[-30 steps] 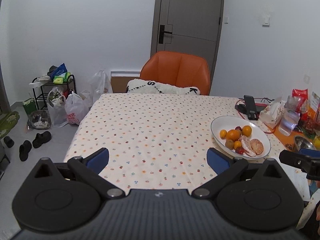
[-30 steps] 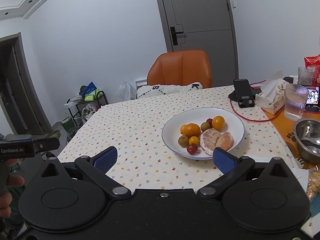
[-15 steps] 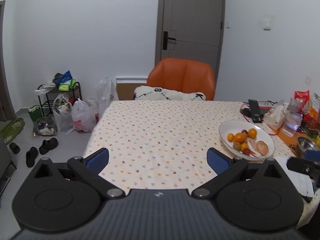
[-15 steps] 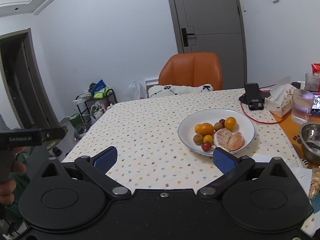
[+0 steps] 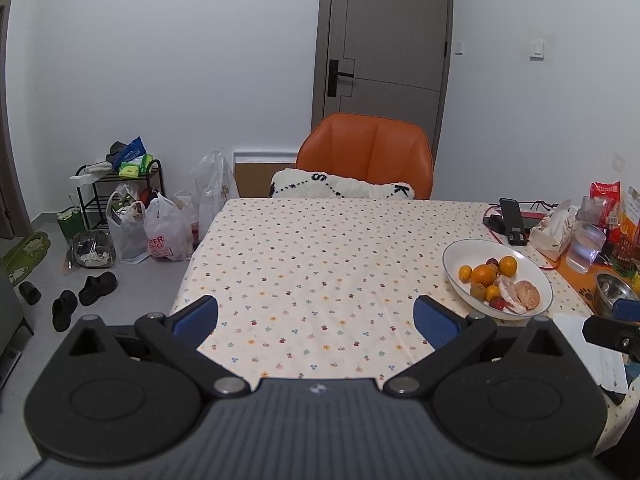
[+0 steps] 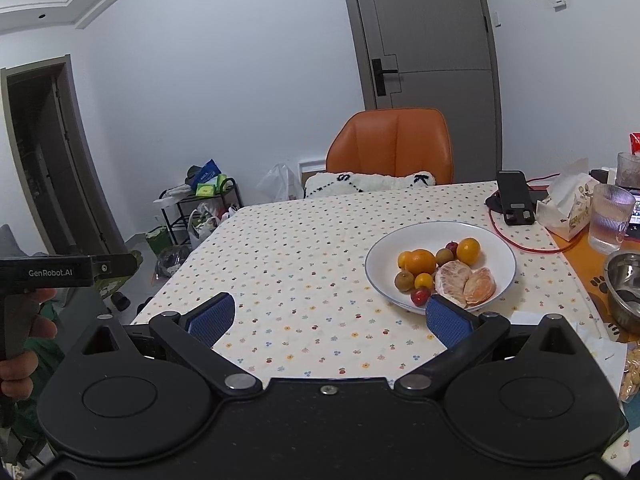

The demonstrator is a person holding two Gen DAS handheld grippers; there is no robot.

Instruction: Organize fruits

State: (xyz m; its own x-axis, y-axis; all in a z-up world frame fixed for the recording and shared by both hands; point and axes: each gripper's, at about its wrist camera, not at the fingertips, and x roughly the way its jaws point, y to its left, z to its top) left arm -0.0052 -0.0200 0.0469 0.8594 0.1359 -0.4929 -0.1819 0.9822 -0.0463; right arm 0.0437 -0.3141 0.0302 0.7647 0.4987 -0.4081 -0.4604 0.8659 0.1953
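A white bowl stands on the right half of the dotted tablecloth. It holds oranges, a kiwi, small red fruits and peeled citrus halves. My right gripper is open and empty above the table's near edge, its right finger just before the bowl's front rim. My left gripper is open and empty too, further left, with the bowl off to its right.
An orange chair with a white cushion stands at the far side. A phone on a stand, a tissue pack, a glass and a steel bowl crowd the table's right edge. Bags and shoes lie on the floor at left.
Both grippers have drawn back from the table and risen a little, so the bowl and table look smaller and farther. Both stayed open.
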